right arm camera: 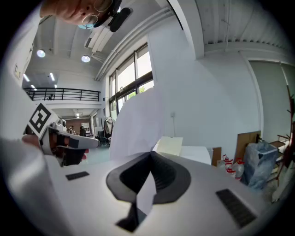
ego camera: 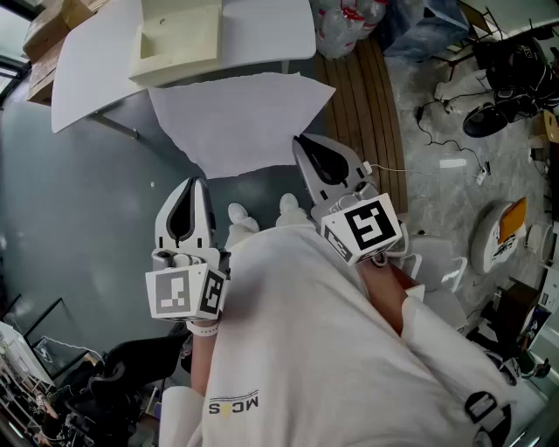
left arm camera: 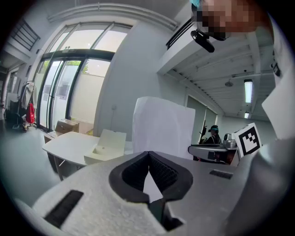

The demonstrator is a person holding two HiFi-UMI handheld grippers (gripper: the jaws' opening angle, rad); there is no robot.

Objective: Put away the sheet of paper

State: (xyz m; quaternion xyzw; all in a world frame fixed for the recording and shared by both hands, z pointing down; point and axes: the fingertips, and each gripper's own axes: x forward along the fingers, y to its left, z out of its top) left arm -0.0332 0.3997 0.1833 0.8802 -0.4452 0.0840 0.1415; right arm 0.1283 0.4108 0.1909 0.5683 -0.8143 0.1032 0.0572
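Note:
A white sheet of paper (ego camera: 240, 118) hangs in the air in front of me, its torn-looking lower edge towards my body. My left gripper (ego camera: 194, 183) is shut on the sheet's lower left part, and my right gripper (ego camera: 299, 141) is shut on its lower right edge. In the left gripper view the paper (left arm camera: 161, 124) rises above the closed jaws of the left gripper (left arm camera: 148, 154), with a white sliver between the pads. In the right gripper view the paper (right arm camera: 136, 124) runs down through the jaws of the right gripper (right arm camera: 150, 154).
Beyond the sheet stands a white table (ego camera: 262, 35) bearing an open cream box (ego camera: 175, 39). Cardboard boxes (ego camera: 52, 26) sit at the far left. Plastic bags (ego camera: 349, 22), cables and a black fan (ego camera: 493, 113) lie on the floor to the right.

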